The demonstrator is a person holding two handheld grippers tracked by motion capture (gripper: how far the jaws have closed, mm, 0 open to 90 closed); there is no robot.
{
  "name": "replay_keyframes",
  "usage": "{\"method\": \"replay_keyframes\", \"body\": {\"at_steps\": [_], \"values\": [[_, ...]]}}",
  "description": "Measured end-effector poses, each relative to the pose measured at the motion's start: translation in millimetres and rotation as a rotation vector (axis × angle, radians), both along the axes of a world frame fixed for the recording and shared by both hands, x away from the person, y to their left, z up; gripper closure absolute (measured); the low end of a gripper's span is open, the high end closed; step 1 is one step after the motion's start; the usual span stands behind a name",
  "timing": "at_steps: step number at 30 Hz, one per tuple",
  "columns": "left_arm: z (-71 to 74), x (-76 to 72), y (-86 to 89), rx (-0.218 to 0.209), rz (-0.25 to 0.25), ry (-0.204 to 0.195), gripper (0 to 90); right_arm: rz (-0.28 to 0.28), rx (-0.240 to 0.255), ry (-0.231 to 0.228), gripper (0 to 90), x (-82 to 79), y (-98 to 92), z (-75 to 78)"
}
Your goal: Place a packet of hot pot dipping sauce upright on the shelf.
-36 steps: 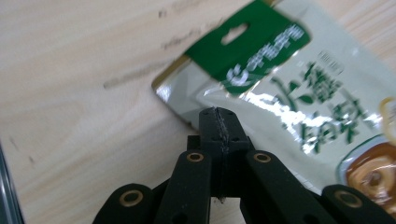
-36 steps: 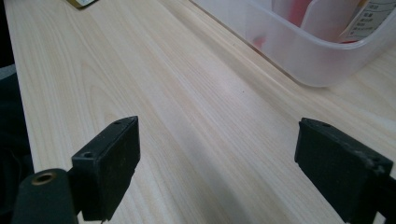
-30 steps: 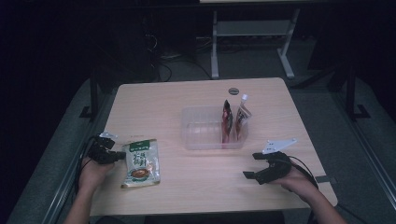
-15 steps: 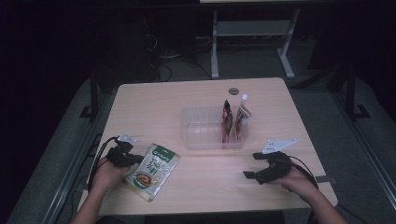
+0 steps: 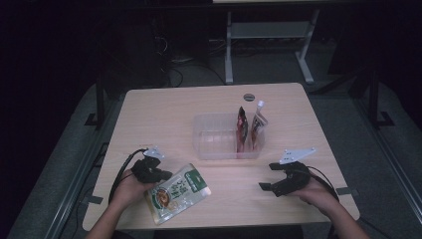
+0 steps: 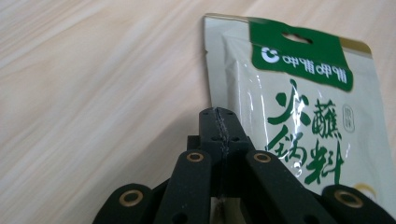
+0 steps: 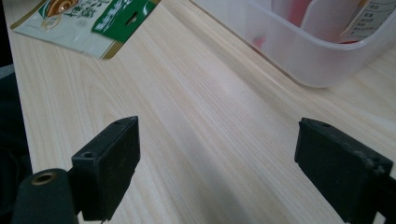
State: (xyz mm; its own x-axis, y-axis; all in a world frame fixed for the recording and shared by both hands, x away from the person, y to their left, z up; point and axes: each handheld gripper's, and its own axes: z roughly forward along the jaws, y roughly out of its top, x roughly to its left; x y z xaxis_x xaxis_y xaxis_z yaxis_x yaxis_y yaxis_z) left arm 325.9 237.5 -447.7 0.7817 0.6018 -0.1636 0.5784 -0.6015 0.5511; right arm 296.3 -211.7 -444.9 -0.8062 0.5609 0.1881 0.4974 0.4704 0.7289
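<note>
A green and white sauce pouch [image 5: 178,191] lies near the table's front left, tilted, its green header toward the right. My left gripper [image 5: 166,175] is shut on the pouch's left edge. In the left gripper view the two black jaws [image 6: 219,122] meet on the pouch [image 6: 299,116] at its side seam. My right gripper [image 5: 268,177] rests at the front right, open, with bare wood between its jaws [image 7: 238,154]. Far off in the right gripper view lies the same pouch [image 7: 88,18].
A clear plastic bin [image 5: 214,149] stands mid-table; two upright pouches, one red [image 5: 242,132] and one pale [image 5: 257,124], lean at its right end. The bin's wall [image 7: 299,51] is close ahead of the right gripper. A small round disc [image 5: 249,96] sits behind the bin.
My left hand has slid rightward along the front of the table, and the pouch has moved with it and turned so its header now points right. The right hand has stayed put.
</note>
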Motion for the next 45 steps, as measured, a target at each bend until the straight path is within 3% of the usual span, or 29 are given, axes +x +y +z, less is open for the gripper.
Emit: {"method": "replay_keyframes", "body": {"at_steps": [3,7,10,15,18,19,22,23,27,32,35,40,45], "values": [[3.3,-2.8,-11.0,-0.015,-0.036,-0.009,90.0,-0.002,0.000,0.001,13.6,0.0,-0.3,0.1],[14.2,-7.9,-6.4,-0.056,-0.047,-0.029,89.2,-0.004,0.002,-0.001,13.6,0.3,-1.5,0.2],[17.7,-12.9,-4.5,-0.074,-0.049,-0.021,76.8,-0.004,0.004,-0.004,13.6,0.7,-2.1,-0.1],[18.9,-28.2,1.4,-0.059,-0.072,-0.029,60.2,-0.002,0.003,-0.005,13.6,0.7,-2.1,-0.3],[15.6,-38.1,3.4,-0.046,-0.063,-0.028,40.1,-0.002,0.003,-0.004,13.6,0.8,-2.1,-0.6],[13.0,-43.7,3.2,-0.017,-0.069,-0.043,34.5,-0.003,0.003,-0.002,13.7,0.7,-2.2,-0.5],[9.7,-47.1,1.5,-0.003,-0.084,-0.049,27.6,-0.004,0.003,0.003,13.6,0.7,-2.2,-0.6],[6.0,-47.6,-2.0,0.016,-0.094,-0.056,21.2,-0.004,0.002,0.005,13.6,0.9,-1.8,-0.8],[-2.8,-47.6,-9.2,0.046,-0.109,-0.055,13.8,-0.001,0.003,0.001,13.6,0.6,-1.8,-0.8],[-8.0,-47.8,-12.4,0.044,-0.125,-0.054,13.0,-0.005,0.002,0.008,13.6,1.1,-2.7,-1.3],[-8.8,-49.7,-13.8,0.050,-0.137,-0.076,13.7,-0.003,0.002,0.009,13.6,0.9,-2.2,-1.2],[-7.9,-53.5,-17.8,0.067,-0.151,-0.106,22.5,0.000,0.002,0.007,13.6,0.8,-1.4,-1.3],[-5.4,-52.2,-15.3,0.076,-0.140,-0.128,39.5,0.001,0.001,0.007,13.8,0.7,-1.0,-1.3]]}}
